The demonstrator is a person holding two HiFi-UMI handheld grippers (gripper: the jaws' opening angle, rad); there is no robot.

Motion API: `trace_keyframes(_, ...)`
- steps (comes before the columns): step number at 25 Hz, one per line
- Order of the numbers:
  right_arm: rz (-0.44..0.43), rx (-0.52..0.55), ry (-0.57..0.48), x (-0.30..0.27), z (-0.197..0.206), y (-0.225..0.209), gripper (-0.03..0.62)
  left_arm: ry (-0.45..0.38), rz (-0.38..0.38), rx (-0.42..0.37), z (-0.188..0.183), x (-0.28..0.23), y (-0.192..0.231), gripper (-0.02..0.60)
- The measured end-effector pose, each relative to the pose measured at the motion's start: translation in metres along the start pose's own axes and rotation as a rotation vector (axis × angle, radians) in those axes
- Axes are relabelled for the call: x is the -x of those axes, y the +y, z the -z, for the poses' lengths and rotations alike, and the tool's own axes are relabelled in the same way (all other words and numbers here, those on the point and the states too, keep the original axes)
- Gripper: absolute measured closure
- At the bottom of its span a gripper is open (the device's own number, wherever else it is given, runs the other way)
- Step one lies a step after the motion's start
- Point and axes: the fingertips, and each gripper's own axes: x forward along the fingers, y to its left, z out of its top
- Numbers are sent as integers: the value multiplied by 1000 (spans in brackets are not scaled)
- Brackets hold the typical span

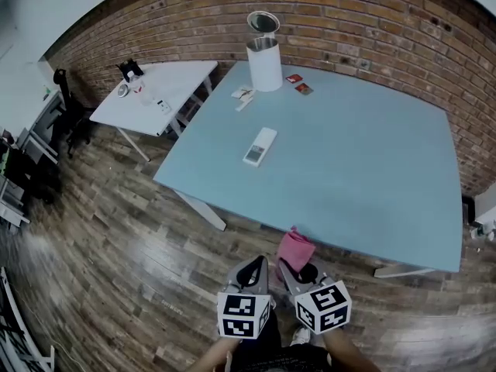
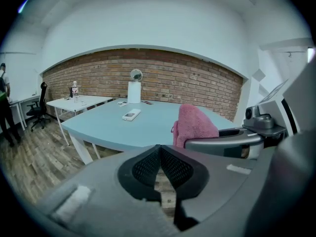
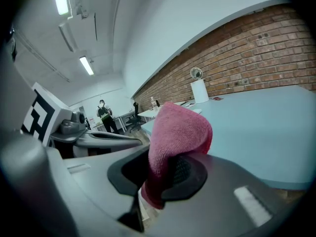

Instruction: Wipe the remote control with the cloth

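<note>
The white remote control (image 1: 260, 146) lies flat on the light blue table (image 1: 372, 169), left of its middle; in the left gripper view the remote (image 2: 131, 114) is far ahead. Both grippers hang side by side over the wooden floor, short of the table's near edge. My right gripper (image 1: 293, 268) is shut on a pink cloth (image 1: 295, 249), which sticks up from its jaws and folds over (image 3: 177, 132). My left gripper (image 1: 256, 266) is shut with nothing in it, its pads (image 2: 148, 167) pressed together. The cloth (image 2: 195, 125) also shows at the right of the left gripper view.
A white cylinder bin (image 1: 264, 63) with a raised round lid stands at the table's far edge, small red packets (image 1: 298, 84) and white scraps (image 1: 243, 94) near it. A white side table (image 1: 159, 91) with small items stands left. A person (image 2: 5, 102) stands far left by a chair.
</note>
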Motion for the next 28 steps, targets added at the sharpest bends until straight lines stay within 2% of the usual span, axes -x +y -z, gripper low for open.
trace_keyframes(15,21,36,69,-104,-60,-30,528,44,56,42,-37,-76,75,580)
trace_keyframes(24,68,38,126,-139,-85,-40,526,61,104,-8,-64,-110,112,580)
trace_keyframes(28,82,67,116,-153,-106,-41,526,35,126,-19,-74,-120,124,580)
